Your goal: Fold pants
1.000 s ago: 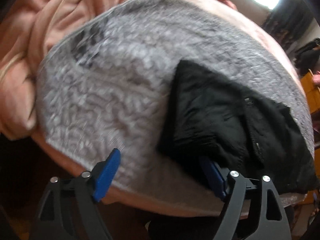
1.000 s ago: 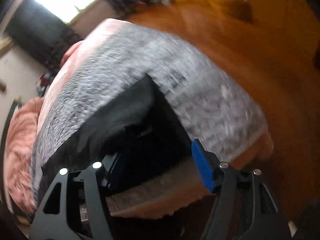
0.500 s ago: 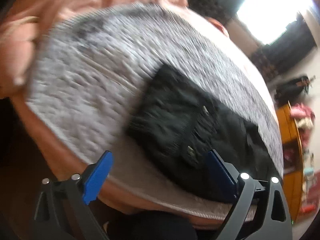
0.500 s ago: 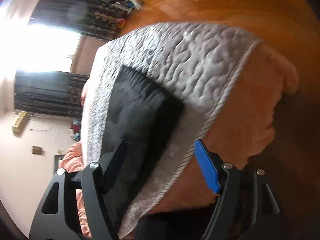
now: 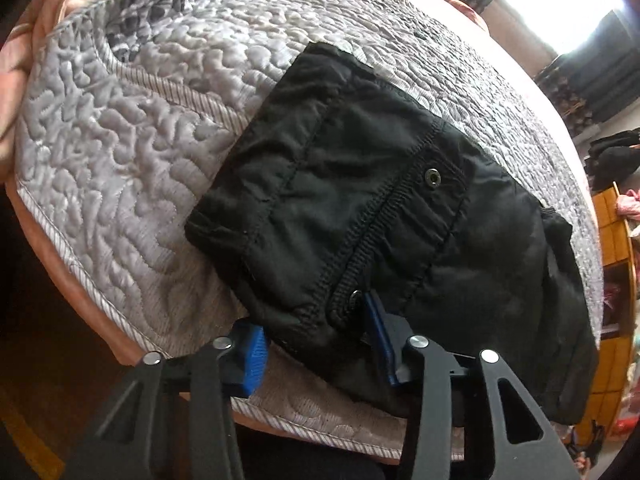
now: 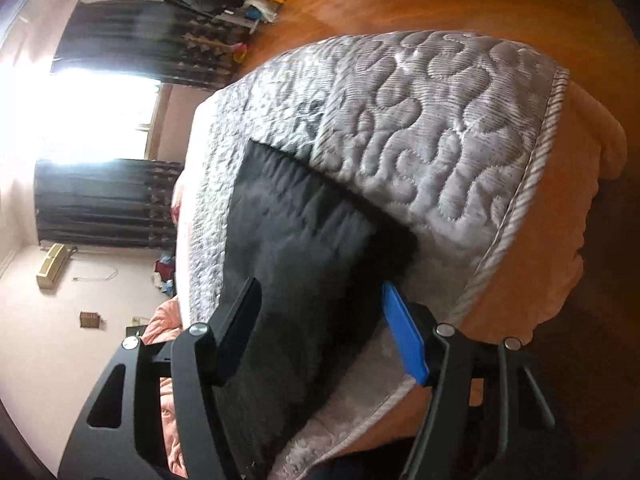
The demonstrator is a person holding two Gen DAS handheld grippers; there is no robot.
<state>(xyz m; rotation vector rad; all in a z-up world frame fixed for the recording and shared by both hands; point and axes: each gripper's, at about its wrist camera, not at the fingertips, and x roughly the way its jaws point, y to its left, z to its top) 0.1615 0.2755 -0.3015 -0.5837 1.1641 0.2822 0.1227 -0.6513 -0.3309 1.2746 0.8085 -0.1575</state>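
Left wrist view: black pants [image 5: 384,216], folded into a compact rectangle, lie on the grey quilted bedspread [image 5: 132,128]; long axis runs from upper left to lower right, snap-button waistband toward the near edge. Left gripper [image 5: 316,344] spread, blue pads straddling the near hem.

Right wrist view: pants [image 6: 304,264] extend away lengthwise on the bedspread [image 6: 440,120]. Right gripper [image 6: 324,320] spread, straddling their near end.

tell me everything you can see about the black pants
The black pants lie folded into a compact, roughly rectangular bundle on the grey quilted bedspread, near its edge. The fabric looks thin, matte and woven, with stitched seams, a gathered band and two metal snaps. The left gripper has its open fingers straddling the near edge; the right gripper brackets the other end, also open.
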